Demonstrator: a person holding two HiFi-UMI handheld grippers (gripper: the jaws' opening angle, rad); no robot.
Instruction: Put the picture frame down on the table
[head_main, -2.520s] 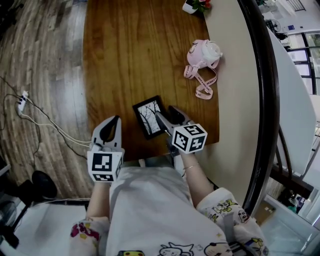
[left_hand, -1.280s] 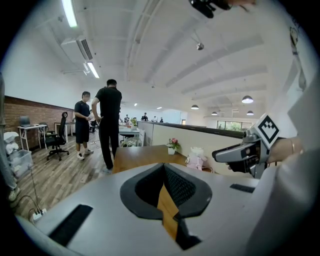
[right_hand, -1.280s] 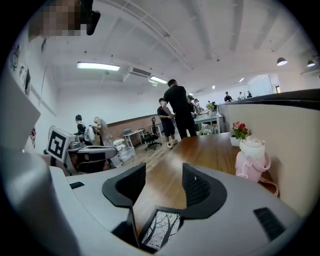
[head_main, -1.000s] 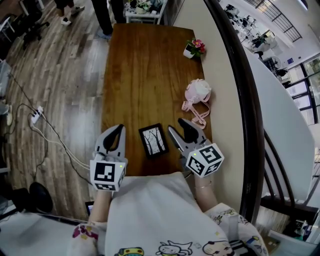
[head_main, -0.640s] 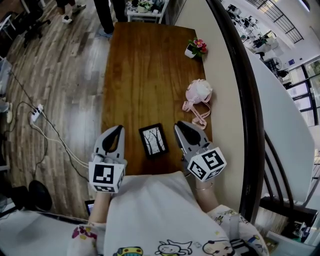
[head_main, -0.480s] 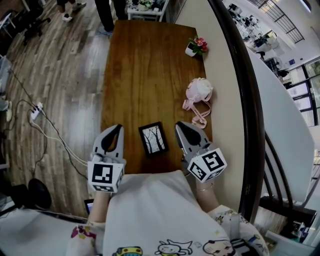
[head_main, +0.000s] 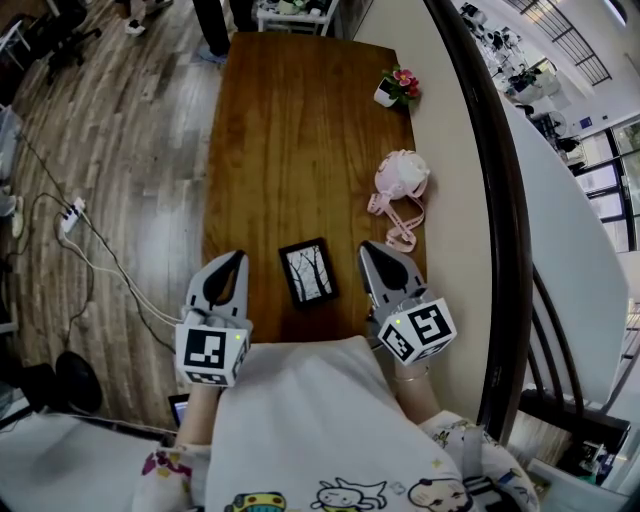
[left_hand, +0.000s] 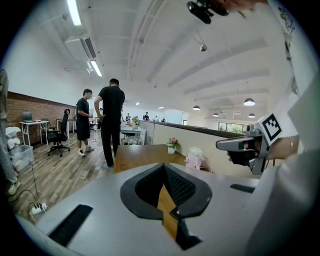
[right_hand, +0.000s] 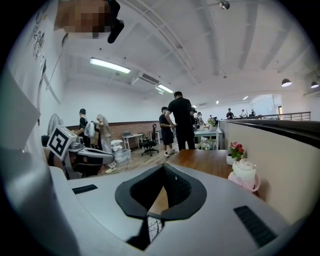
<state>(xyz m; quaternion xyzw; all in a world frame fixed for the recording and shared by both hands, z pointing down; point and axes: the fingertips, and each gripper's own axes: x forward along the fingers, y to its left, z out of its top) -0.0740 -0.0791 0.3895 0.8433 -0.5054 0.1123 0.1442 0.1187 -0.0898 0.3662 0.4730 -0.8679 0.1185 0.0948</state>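
The black picture frame (head_main: 308, 271), showing a tree drawing, lies flat on the brown wooden table (head_main: 290, 150) near its front edge. My right gripper (head_main: 369, 252) hovers just right of the frame, apart from it. Its jaws have just been closing and now stand shut with nothing between them. My left gripper (head_main: 237, 259) is to the frame's left over the table's left front corner, also shut and empty. In the right gripper view the jaws (right_hand: 164, 172) meet, and a bit of the frame (right_hand: 154, 227) shows below them. In the left gripper view the left gripper (left_hand: 164, 169) holds nothing.
A pink pouch with straps (head_main: 402, 177) lies at the table's right side, and a small flower pot (head_main: 392, 88) stands farther back. A beige partition runs along the table's right edge. People (left_hand: 111, 120) stand beyond the far end. Cables (head_main: 70, 220) lie on the floor at left.
The right gripper has let go of the frame, drawn away to its right and gone from open to shut. The frame now lies flat. The left gripper has stayed put.
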